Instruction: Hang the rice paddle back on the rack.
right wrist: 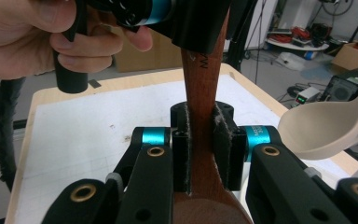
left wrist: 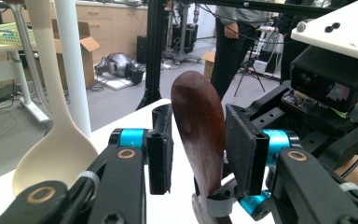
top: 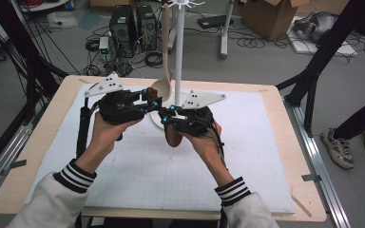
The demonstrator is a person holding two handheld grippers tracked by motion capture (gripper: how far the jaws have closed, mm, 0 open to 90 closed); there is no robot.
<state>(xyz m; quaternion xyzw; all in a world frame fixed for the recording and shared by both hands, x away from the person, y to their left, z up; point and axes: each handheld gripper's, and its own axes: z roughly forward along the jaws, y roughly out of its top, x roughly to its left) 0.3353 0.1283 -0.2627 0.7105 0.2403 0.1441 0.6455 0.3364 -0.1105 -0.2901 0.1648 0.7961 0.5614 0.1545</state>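
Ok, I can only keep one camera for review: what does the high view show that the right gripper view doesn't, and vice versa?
High view: both striped sleeves, the grey plates on top of the grippers, and a bystander's sneakers on the floor. Right gripper view: close up, the right gripper with its jaws pressed on the dark wooden spoon at the handle, with lettering on it. Both: that spoon, the pale spoon, the left gripper and the white mat.
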